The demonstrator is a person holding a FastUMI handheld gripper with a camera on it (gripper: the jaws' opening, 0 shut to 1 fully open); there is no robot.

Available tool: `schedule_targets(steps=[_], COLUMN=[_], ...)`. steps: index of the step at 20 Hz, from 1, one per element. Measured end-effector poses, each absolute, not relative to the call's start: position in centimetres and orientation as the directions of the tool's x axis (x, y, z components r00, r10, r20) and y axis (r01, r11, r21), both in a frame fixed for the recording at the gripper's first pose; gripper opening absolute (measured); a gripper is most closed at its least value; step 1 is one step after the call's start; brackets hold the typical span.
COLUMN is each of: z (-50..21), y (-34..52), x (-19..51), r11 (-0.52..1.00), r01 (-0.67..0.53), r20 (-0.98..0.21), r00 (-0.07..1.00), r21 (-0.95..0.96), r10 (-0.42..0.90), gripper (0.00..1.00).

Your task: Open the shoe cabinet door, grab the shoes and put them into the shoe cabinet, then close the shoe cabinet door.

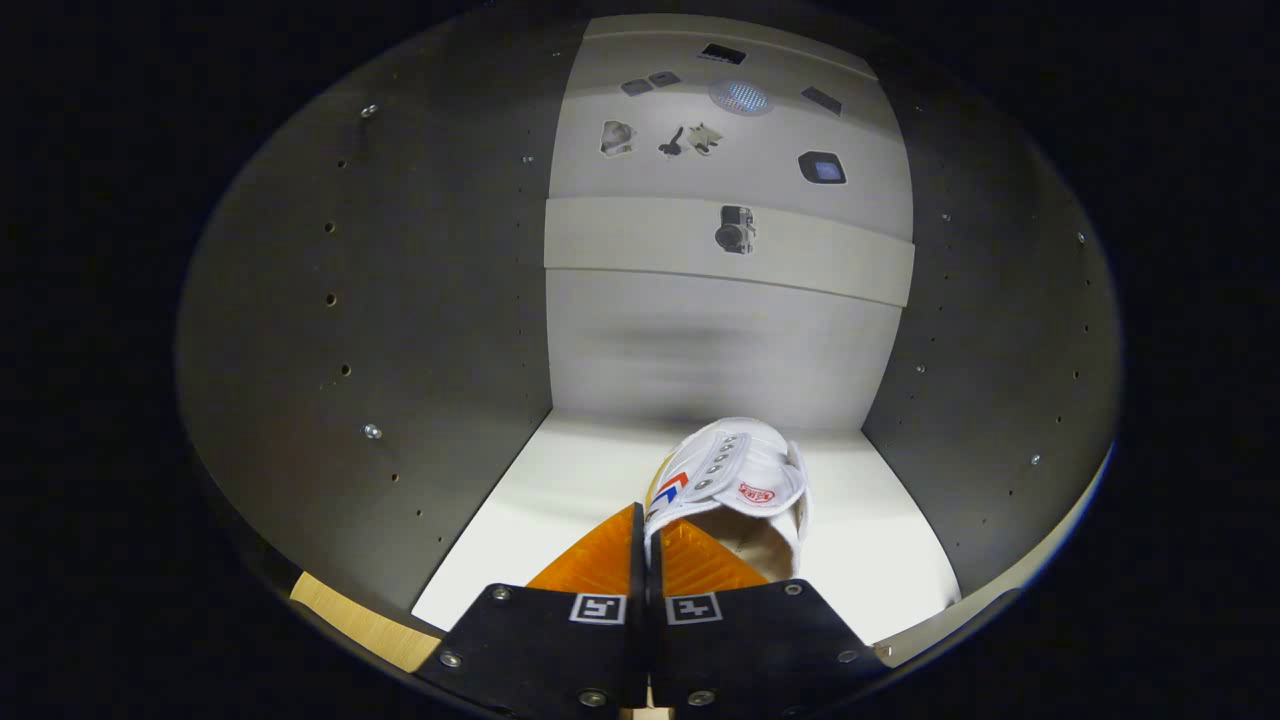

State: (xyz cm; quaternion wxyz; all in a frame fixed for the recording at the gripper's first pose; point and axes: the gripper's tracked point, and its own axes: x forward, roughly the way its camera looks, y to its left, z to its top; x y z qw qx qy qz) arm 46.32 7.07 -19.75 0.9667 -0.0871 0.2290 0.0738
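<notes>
Because the gripper [647, 530] was pressed together on the collar edge of the white canvas sneaker [742, 478], the shoe hung toe-forward just above the white shelf [560, 480] inside the shoe cabinet [400, 330], apparently ready for setting down.

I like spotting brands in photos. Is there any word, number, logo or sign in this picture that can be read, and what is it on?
Red badge on the tongue of the white shoe: too small to read.
Red and blue stripes on the shoe's side: a mark, no letters.
Square black-and-white code markers on the gripper, whose fingers pinch the shoe's edge: patterns, no words.
Nothing else readable.
</notes>
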Motion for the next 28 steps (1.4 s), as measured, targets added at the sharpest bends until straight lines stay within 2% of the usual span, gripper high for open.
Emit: schedule_targets(steps=[4, 6, 7, 11, 15, 21, 28], z=[-19.9, -20.0, -20.0, -19.1, -18.0, -15.1, -6.0], y=[7.5, 7.6, 7.4, 8.0, 7.7, 7.6, 6.9], x=[46.4, 46.4, 46.5, 46.2, 45.6, 43.0, 33.8], r11=[0.978, 0.979, 0.98, 0.981, 0.985, 0.986, 0.989], r01=[-0.174, -0.171, -0.159, -0.158, -0.144, -0.139, -0.128], r20=[-0.442, -0.436, -0.435, -0.412, -0.396, -0.355, -0.204], r00=[0.891, 0.893, 0.896, 0.906, 0.913, 0.929, 0.973], r21=[-0.113, -0.113, -0.12, -0.11, -0.099, -0.087, -0.077], r10=[0.107, 0.106, 0.092, 0.1, 0.094, 0.1, 0.11], gripper=[0.13, 0.28, 0.44, 0.66, 0.73, 0.76, 0.82])
